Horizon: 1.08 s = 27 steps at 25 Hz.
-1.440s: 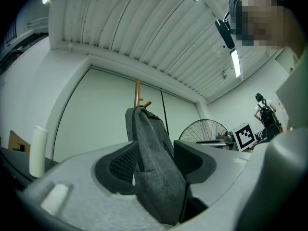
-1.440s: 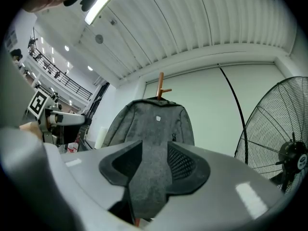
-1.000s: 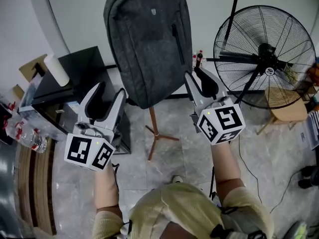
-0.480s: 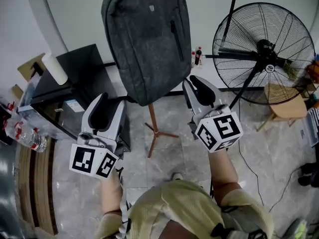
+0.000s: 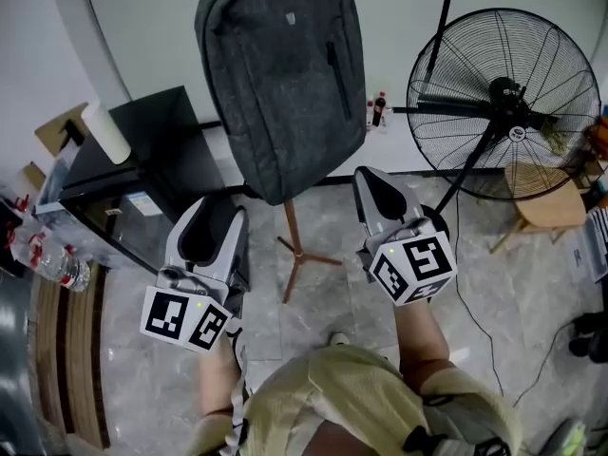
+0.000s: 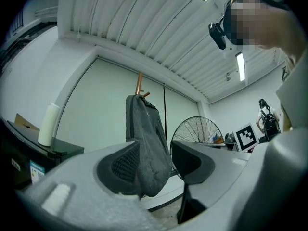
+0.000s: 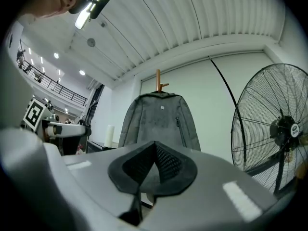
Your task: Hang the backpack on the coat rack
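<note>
A dark grey backpack point(image 5: 280, 74) hangs from the top of the wooden coat rack, whose pole and tripod feet point(image 5: 293, 255) show below it. In the left gripper view the backpack point(image 6: 144, 129) hangs under the rack's peg point(image 6: 140, 83); in the right gripper view the backpack point(image 7: 159, 117) faces the camera. My left gripper point(image 5: 211, 218) is low and to the left of the bag, open, holding nothing; in its own view the gripper point(image 6: 155, 149) frames the distant bag. My right gripper point(image 5: 372, 177) sits below the bag's right corner, shut and empty, its pads together point(image 7: 155, 146).
A large black floor fan point(image 5: 503, 103) stands to the right, with a wooden stool point(image 5: 541, 202) beneath it. A black cabinet point(image 5: 152, 150) bearing a white roll point(image 5: 104, 131) is at the left, with water bottles point(image 5: 57, 264) beside it.
Both grippers have dropped lower and drawn back from the backpack. The right jaws have closed fully. The left jaws have narrowed a little. The backpack stays hanging.
</note>
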{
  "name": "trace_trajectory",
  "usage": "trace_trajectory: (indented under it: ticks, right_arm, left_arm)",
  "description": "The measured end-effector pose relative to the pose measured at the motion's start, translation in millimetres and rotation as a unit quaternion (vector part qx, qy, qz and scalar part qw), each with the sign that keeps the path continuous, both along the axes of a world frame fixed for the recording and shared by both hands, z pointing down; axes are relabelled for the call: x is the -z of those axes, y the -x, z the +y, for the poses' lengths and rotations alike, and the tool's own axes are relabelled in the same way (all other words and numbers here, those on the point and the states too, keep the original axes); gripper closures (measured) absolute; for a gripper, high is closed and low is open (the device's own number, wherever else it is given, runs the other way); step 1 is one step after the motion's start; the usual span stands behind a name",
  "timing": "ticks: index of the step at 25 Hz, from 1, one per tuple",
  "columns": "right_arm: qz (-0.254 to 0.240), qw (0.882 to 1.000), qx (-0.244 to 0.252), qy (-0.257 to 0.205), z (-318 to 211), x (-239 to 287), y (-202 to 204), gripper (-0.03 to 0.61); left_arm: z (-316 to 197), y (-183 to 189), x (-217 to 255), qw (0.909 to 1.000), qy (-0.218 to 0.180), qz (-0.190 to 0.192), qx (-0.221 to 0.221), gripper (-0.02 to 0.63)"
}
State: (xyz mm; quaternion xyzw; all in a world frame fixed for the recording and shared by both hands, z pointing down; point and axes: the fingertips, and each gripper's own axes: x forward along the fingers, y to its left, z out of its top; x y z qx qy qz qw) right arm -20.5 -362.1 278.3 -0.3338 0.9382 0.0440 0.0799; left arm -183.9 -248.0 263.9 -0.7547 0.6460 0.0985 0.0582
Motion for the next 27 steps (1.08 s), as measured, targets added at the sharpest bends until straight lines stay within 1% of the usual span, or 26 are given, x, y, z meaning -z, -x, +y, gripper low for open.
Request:
trace_trajectory:
  ticks: [6,20,27]
  right_arm:
    - [-0.005,1.000,-0.001,0.016,3,-7,-3,0.578]
    - [-0.007,1.000,0.000,0.027,-4,-12,-5,0.577]
    - [-0.012,0.999,0.008,0.034,-10,-14,-3,0.577]
  left_arm:
    - [-3,-5,-5,0.9999,0.009,0.004,-0.005,0.413]
    - [-4,-1,-9,0.9998,0.012,0.012,0.006,0.413]
    - [-5,-1,-12,0.9997,0.015,0.015,0.011,0.413]
